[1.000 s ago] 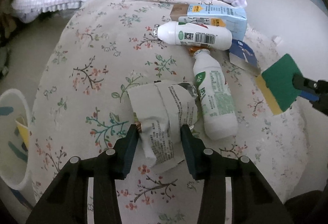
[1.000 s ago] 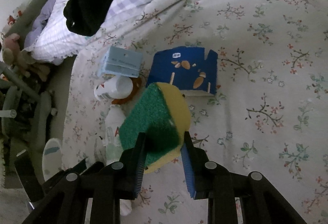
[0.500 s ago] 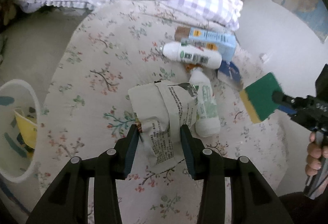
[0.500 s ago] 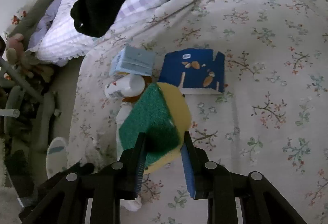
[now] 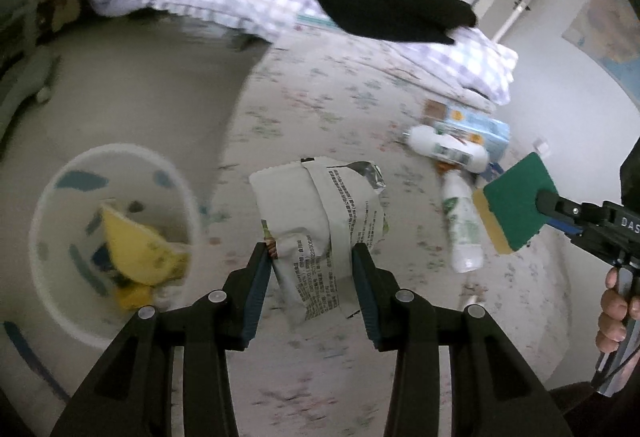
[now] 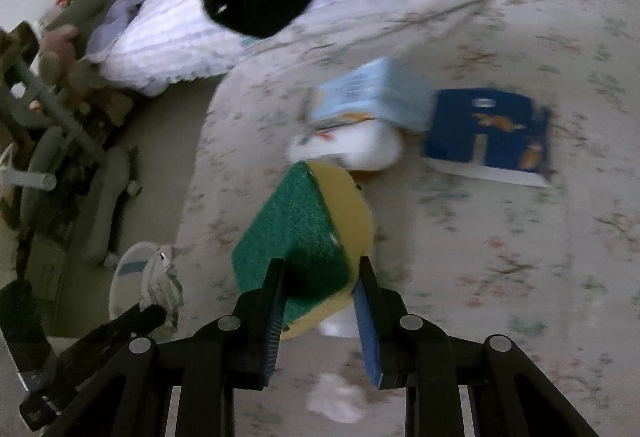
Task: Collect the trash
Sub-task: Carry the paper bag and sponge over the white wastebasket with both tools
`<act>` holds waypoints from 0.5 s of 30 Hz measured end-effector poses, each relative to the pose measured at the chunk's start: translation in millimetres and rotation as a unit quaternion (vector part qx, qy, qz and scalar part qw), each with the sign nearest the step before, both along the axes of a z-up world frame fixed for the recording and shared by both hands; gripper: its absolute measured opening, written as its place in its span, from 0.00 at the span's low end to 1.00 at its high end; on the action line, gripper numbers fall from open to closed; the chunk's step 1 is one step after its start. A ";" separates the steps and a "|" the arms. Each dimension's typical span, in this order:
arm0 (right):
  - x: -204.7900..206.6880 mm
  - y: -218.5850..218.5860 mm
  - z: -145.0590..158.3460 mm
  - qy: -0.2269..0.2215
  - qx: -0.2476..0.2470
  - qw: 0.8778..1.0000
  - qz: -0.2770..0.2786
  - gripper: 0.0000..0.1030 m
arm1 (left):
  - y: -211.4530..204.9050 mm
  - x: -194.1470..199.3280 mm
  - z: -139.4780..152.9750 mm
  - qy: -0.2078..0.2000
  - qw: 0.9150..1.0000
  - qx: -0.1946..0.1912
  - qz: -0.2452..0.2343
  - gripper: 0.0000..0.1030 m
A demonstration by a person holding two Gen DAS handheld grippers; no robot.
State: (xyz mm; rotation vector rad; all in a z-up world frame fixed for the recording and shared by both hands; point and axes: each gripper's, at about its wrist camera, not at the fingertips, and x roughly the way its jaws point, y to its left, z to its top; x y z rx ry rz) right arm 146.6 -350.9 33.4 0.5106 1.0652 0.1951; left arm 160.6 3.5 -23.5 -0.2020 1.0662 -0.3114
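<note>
Jaws of left gripper (image 5: 312,269) clamped on crumpled white printed foil snack bag (image 5: 320,221), light and crushable, best pinched mid-body, with white plastic bin (image 5: 52,277) at nine o'clock; right gripper (image 6: 320,301) pinching soft green-and-yellow sponge (image 6: 304,233) above flowered bed (image 6: 500,237).

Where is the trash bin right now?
In the left wrist view the bin stands on the floor at lower left, beside the bed's edge, left of the held wrapper.
</note>
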 end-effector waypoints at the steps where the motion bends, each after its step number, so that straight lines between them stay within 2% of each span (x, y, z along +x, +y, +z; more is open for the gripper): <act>1: 2.3 9.2 0.7 -0.001 0.001 1.000 0.007 0.29 | 10.5 -0.5 -0.7 0.001 1.000 0.001 0.009 0.42; 15: 28.1 137.7 -2.2 -0.004 0.015 0.995 0.103 0.29 | 115.2 -13.5 -9.0 0.011 0.995 0.016 0.101 0.43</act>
